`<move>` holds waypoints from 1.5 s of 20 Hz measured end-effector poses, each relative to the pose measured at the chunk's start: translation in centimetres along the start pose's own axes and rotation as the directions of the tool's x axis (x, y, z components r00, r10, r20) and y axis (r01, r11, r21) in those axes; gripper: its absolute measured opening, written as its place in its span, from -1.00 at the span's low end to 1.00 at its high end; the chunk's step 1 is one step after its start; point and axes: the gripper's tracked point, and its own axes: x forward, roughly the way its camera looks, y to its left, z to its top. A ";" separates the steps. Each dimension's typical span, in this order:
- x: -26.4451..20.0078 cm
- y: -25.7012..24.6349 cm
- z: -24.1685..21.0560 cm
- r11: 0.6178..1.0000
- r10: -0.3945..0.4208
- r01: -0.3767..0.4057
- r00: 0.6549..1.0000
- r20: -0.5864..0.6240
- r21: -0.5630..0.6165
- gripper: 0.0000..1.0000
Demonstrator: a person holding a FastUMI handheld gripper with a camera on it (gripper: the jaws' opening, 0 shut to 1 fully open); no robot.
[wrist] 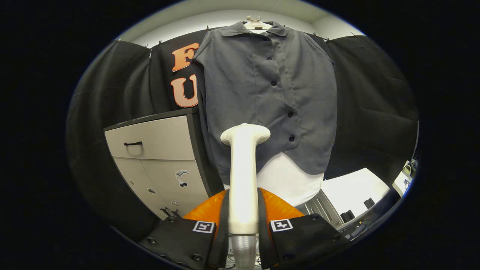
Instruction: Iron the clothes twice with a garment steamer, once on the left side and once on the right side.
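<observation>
A dark grey buttoned shirt (262, 90) hangs on a pale hanger (255, 23) in front of the black booth wall, over a white garment (288, 178) that shows below its hem. My gripper (243, 204) is shut on the cream handle of a garment steamer (243, 176), both fingers (221, 212) pressing its sides. The steamer stands upright between the fingers, its flat head (245, 134) just short of the shirt's lower left half. A ribbed grey hose (243, 247) leaves the handle's base.
A grey cabinet (157, 150) with a black handle and drawers stands left of the shirt, close to its edge. A white table surface (354, 191) with small dark items lies to the lower right. Black cloth covers the wall behind.
</observation>
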 end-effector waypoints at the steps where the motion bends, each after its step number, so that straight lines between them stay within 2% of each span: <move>1: -0.1 -0.1 -0.2 1.000 -0.001 0.001 1.000 -0.005 0.004 -0.20; 8: -3.0 -0.8 0.9 1.000 0.009 -0.009 0.999 0.034 0.021 -0.20; 14: -6.6 -4.5 8.4 0.999 -0.023 0.017 0.985 0.170 0.037 -0.20; 19: -8.1 -8.7 15.4 0.996 -0.085 0.084 0.951 0.296 0.018 -0.20; 23: -7.9 -12.1 20.3 0.992 -0.127 0.124 0.922 0.365 0.031 -0.20; 30: -4.8 -15.4 27.5 0.992 -0.126 0.118 0.893 0.432 0.045 -0.20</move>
